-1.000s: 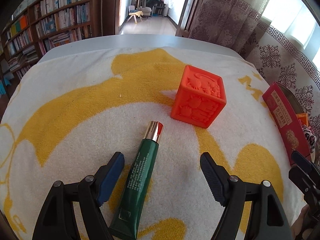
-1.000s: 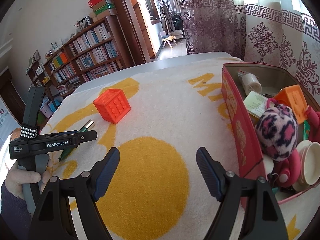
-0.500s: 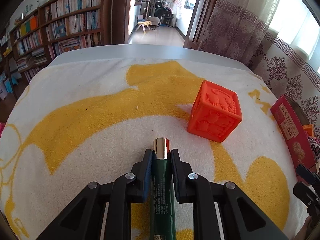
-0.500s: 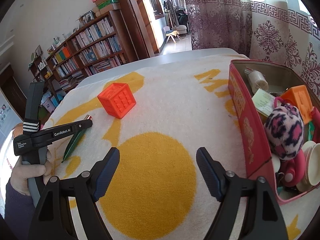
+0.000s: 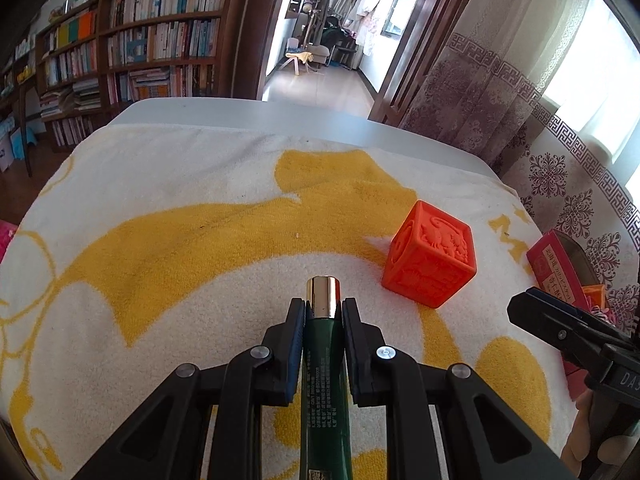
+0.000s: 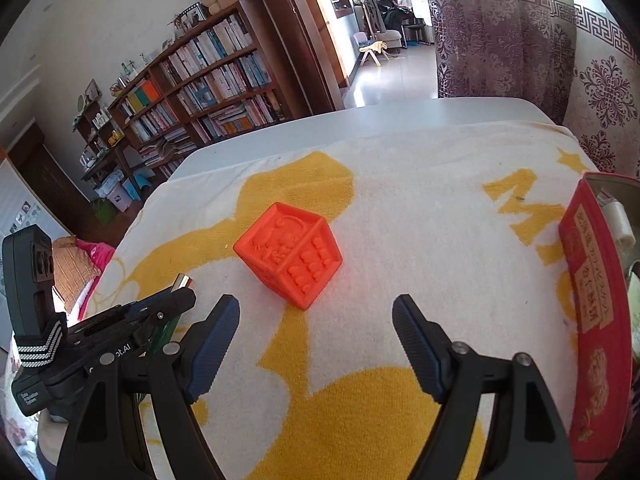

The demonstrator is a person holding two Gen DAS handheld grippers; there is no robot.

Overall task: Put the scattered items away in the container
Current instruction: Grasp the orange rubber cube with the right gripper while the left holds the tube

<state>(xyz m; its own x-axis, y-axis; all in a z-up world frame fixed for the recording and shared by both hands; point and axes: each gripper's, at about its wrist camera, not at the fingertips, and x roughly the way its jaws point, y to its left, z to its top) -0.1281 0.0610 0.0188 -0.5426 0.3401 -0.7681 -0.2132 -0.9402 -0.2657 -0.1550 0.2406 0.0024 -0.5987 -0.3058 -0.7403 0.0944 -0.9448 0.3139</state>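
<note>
Left wrist view: left tongs (image 5: 323,330), wide apart a sec ago, now clamped tight on green tube (image 5: 325,364), gold cap poking out front, lower centre of frame; tube secured, prob. ready to carry to red box (image 5: 554,266) at right edge. Right wrist view: right tongs (image 6: 316,334) wide open, nothing btwn pads, now lined up w/ orange cube (image 6: 289,254) at frame centre on yellow-white towel (image 6: 420,208) over table; cube prob. next.

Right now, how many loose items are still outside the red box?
2: the orange cube sits free on the towel, and the green tube is clamped in the left tool. More may lie out of view.
</note>
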